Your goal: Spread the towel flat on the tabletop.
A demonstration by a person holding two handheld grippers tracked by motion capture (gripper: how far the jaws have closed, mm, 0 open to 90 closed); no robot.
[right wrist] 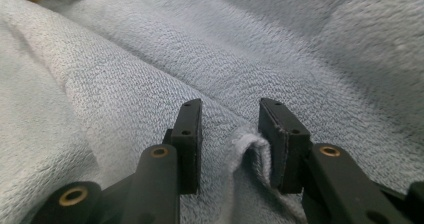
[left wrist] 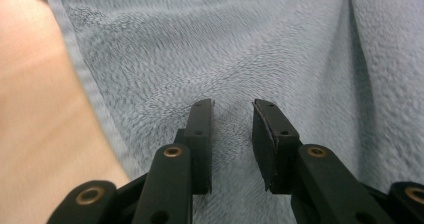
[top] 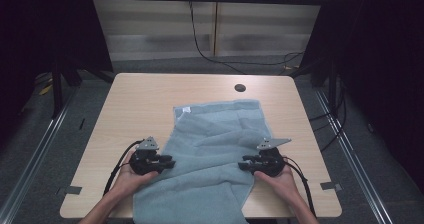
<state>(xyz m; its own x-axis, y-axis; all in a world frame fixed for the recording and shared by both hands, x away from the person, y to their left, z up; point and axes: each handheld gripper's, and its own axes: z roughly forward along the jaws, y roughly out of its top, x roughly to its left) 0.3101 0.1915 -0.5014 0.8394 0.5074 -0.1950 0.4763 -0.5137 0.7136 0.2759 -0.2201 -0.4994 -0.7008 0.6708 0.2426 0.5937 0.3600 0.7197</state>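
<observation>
A light blue towel (top: pixel 215 149) lies spread and rumpled on the tabletop (top: pixel 135 104), running from near the round hole (top: pixel 240 88) at the far side down to the near edge, where its end hangs over. Taking the towel as landmark: its far left corner shows a small white label (top: pixel 186 109), soft folds cross its middle, and bare wood lies to either side of it. The left tool (top: pixel 169 163) sits at the towel's left edge, toward the near end, held in the person's left hand (top: pixel 131 176) and pointing inward over the cloth. In the left gripper view its jaws are spread a little, with the towel (left wrist: pixel 225 59) flat beneath them and nothing pinched between; the towel's hem (left wrist: pixel 95 99) runs just left of the jaws, with tabletop (left wrist: pixel 35 109) beyond it. The right tool (top: pixel 243 164) sits at the towel's right edge, about level with the left one and well apart from it, held in the right hand (top: pixel 280 179) and pointing inward too. In the right gripper view its jaws stand apart, and a small raised ridge of towel (right wrist: pixel 247 146) stands between them, close against the right-hand jaw; the pads are not pressing on it.
</observation>
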